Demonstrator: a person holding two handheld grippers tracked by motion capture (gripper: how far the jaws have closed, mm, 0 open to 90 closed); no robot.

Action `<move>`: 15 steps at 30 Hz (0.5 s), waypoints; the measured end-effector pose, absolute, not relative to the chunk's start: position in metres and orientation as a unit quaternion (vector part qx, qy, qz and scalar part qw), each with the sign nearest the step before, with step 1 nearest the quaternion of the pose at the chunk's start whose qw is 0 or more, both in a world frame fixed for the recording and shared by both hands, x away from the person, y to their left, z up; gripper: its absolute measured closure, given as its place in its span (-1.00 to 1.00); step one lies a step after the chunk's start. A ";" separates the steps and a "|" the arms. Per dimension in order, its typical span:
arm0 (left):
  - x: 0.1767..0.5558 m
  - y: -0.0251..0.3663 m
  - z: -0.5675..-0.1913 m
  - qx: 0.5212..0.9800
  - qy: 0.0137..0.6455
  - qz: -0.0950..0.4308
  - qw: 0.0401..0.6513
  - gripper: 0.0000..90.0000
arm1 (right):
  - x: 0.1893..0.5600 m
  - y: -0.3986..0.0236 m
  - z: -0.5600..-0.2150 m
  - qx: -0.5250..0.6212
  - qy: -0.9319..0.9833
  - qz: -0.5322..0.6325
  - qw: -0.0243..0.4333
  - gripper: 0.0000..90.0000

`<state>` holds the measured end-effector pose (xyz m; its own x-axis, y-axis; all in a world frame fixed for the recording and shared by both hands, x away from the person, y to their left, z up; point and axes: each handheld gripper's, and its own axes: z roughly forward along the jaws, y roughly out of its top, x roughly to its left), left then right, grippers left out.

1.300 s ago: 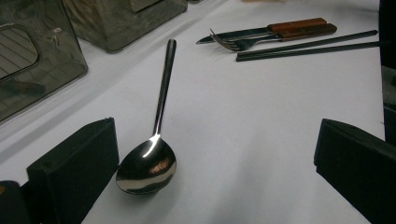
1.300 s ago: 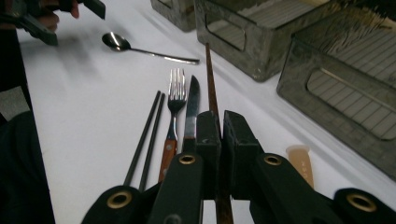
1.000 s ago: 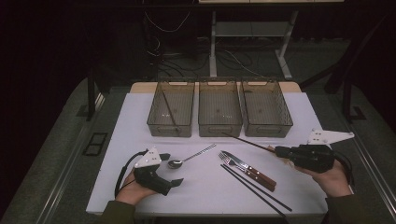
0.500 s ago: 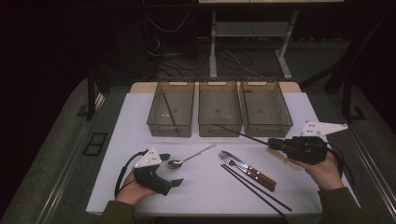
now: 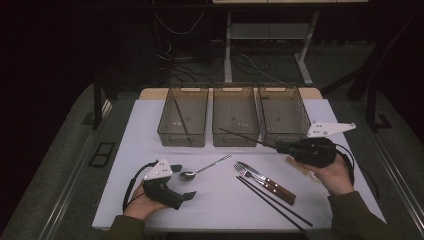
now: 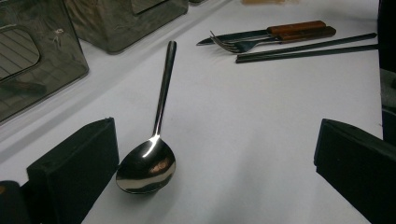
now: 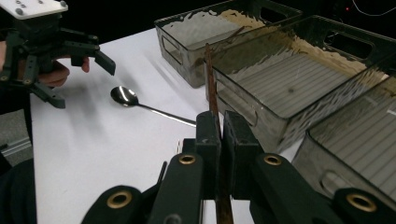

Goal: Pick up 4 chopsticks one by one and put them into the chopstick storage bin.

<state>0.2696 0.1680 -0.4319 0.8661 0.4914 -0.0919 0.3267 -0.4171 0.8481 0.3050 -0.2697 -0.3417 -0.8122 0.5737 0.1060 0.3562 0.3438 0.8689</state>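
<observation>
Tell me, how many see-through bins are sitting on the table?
3, in a row at the table's far edge: the left bin holding a thin dark stick, the middle bin and the right bin. None seems hidden.

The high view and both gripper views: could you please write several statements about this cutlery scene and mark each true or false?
1. The right hand-held gripper is shut on a brown chopstick. True.
2. The spoon lies inside a bin. False: it lies on the white table, in front of the open left hand-held gripper.
3. Three clear bins stand in a row. True.
4. The left bin is empty. False: a chopstick lies in it.
5. The fork and knife lie side by side. True.
</observation>
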 end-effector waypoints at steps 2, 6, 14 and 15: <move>0.269 0.167 -0.432 0.836 0.245 0.085 0.483 -1.00 | 0.308 -0.265 -0.340 0.285 0.812 0.497 0.111 0.90; 0.269 0.167 -0.433 0.835 0.246 0.084 0.485 -1.00 | 0.315 -0.255 -0.339 0.288 0.815 0.491 0.112 0.89; 0.269 0.168 -0.432 0.835 0.247 0.084 0.485 -1.00 | 0.326 -0.238 -0.336 0.286 0.815 0.490 0.118 0.90; 0.269 0.168 -0.432 0.835 0.246 0.085 0.485 -1.00 | 0.328 -0.237 -0.335 0.288 0.814 0.490 0.118 0.89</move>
